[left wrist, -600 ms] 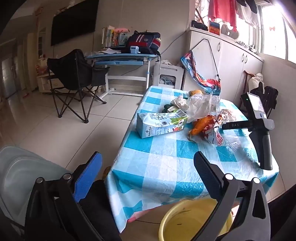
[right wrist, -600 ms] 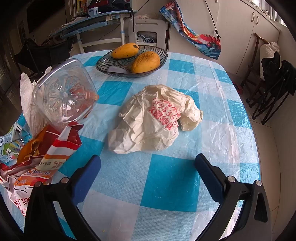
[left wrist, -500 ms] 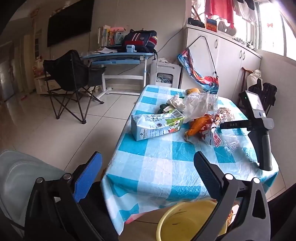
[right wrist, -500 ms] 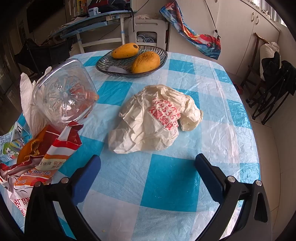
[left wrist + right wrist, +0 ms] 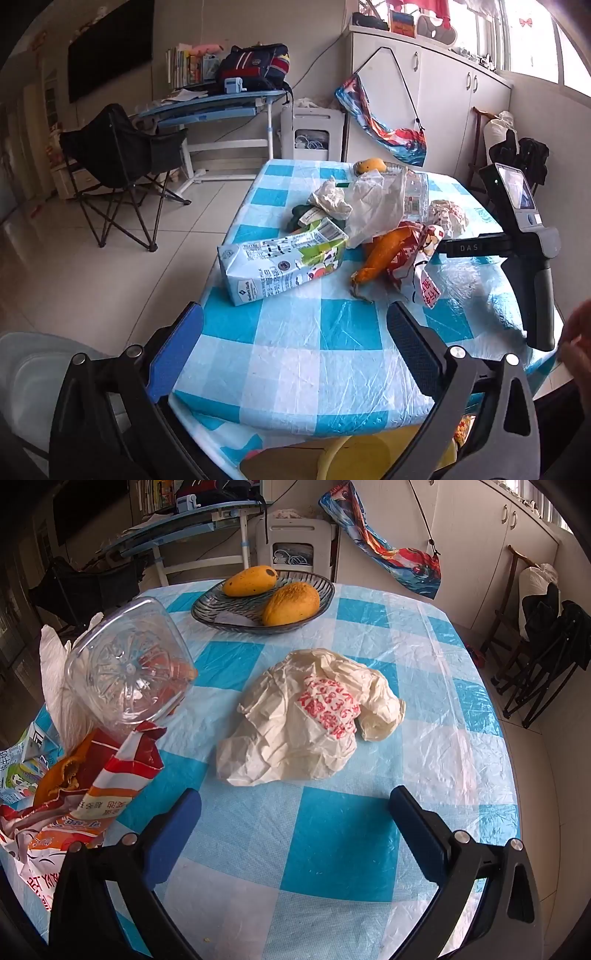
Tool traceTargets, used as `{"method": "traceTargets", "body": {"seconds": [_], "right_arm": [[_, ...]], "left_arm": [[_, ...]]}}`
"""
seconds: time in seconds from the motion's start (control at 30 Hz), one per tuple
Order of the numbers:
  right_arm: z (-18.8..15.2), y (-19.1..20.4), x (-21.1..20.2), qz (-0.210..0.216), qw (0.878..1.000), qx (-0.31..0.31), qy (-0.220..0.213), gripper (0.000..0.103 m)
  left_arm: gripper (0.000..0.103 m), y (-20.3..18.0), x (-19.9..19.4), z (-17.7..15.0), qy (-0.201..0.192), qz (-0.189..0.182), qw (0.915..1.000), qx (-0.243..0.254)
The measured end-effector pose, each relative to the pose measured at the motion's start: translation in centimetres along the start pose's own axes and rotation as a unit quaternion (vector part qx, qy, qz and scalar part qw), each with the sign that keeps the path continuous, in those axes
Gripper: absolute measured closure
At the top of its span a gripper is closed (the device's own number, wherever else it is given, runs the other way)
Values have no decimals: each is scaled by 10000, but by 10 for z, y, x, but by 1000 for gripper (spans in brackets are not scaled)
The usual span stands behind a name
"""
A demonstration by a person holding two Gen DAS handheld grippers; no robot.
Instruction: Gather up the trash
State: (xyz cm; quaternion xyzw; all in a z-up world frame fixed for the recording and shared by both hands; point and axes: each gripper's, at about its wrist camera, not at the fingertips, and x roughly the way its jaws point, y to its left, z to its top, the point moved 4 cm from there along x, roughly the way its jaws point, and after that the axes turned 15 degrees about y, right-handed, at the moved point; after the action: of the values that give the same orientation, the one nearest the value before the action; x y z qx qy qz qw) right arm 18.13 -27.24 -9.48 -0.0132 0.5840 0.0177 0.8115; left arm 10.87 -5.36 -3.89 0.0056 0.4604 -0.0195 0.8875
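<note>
Blue-and-white checked plastic covered the one table (image 5: 332, 328), and on it lay the trash: one milk carton (image 5: 282, 260) on its side, one clear plastic bottle (image 5: 129, 664) also on its side, one red-and-orange snack bag (image 5: 88, 775), one cream paper wrapper (image 5: 306, 720) printed in red, one crumpled tissue (image 5: 330, 199) and one thin white bag (image 5: 380, 203). Beyond them stood one dark glass dish (image 5: 321, 590) holding two mangoes (image 5: 291, 603). One yellow bin (image 5: 369, 454) sat under the near table edge. Two grippers were in view, both spread wide with nothing between the fingers: the left gripper (image 5: 295, 343) hung over the near edge of the cloth, short of the carton, and the right gripper (image 5: 295, 823) hovered above a blue square just in front of the wrapper. Against the frame half a second before, the left view had closed in on the table, so the carton and bag sat larger and nearer and less of the bin showed, and the edge of a hand (image 5: 580, 332) had come into sight at the right; the right view was unchanged. In the left view the right tool's bar read "DAS". The wrapper's and the snack bag's red characters, and the carton's small print, could not be read.
</note>
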Motion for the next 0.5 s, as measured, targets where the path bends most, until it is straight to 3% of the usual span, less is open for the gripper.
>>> {"method": "traceTargets", "body": {"seconds": [0.33, 0.5], "right_arm": [[1, 0, 0, -9, 9999, 129, -9, 6], [-11, 2, -11, 47, 9994, 230, 268, 6]], "left_arm": [[7, -2, 13, -5, 296, -224, 9993, 17], [7, -8, 11, -7, 270, -220, 9993, 161]]}}
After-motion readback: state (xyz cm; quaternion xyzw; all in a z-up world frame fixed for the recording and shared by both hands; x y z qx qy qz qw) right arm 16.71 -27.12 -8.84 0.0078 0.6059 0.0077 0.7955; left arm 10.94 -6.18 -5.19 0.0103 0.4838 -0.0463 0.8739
